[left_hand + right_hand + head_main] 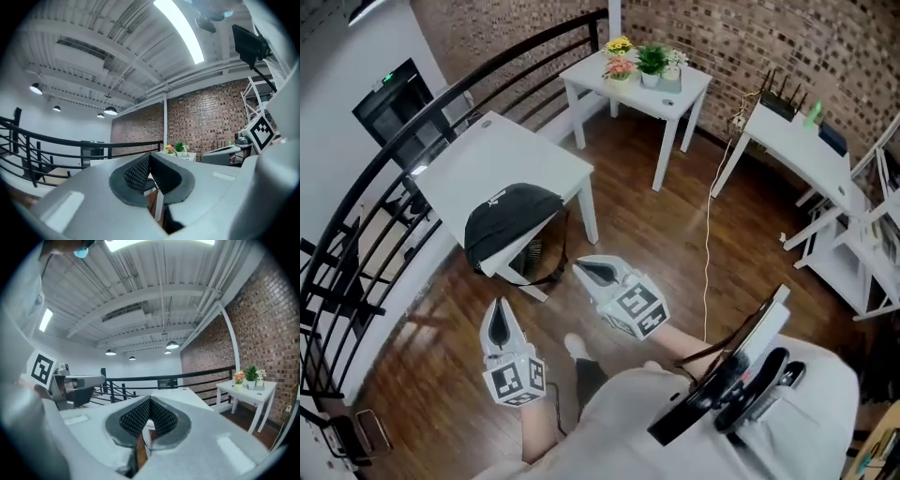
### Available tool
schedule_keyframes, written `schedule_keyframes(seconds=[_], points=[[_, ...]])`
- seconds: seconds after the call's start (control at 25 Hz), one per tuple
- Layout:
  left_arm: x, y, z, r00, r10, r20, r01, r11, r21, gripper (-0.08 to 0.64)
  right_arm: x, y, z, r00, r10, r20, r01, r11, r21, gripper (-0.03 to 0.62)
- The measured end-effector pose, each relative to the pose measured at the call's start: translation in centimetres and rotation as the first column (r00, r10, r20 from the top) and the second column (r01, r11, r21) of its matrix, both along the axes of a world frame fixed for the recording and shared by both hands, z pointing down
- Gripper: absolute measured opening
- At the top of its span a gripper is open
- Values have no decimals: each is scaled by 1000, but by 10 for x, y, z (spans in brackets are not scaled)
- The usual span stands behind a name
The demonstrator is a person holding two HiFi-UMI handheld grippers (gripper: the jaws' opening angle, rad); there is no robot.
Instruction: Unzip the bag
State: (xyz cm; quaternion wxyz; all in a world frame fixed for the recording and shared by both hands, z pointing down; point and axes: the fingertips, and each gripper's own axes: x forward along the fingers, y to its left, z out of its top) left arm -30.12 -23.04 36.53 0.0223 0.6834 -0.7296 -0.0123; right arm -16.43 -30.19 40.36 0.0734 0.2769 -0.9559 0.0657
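Presently, black bag (511, 217) lies on near corner of white surface (478, 159); zip too small to read. Left gripper (498, 311) and right gripper (584, 270) held low over wood floor (675, 244), both apart from bag. Each gripper's fingers pressed together, nothing between them.

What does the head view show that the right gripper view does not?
Only the head view shows the black bag, lying untouched on the white table. Only the right gripper view shows the ceiling lights and the right gripper close up, shut on nothing. Both show the flower table, the railing and the left gripper.
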Motion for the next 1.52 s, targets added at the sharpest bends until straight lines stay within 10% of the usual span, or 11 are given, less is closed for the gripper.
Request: schedule_keyframes(seconds=[0.36,1.52], points=[[124,68,-66,998,34,55,-39,996,85,18,98,66,-35,998,49,47,-50,998,25,-9],[77,137,-91,1000,-9,26,3,975,220,18,40,139,-89,994,77,74,-88,984,154,-9]])
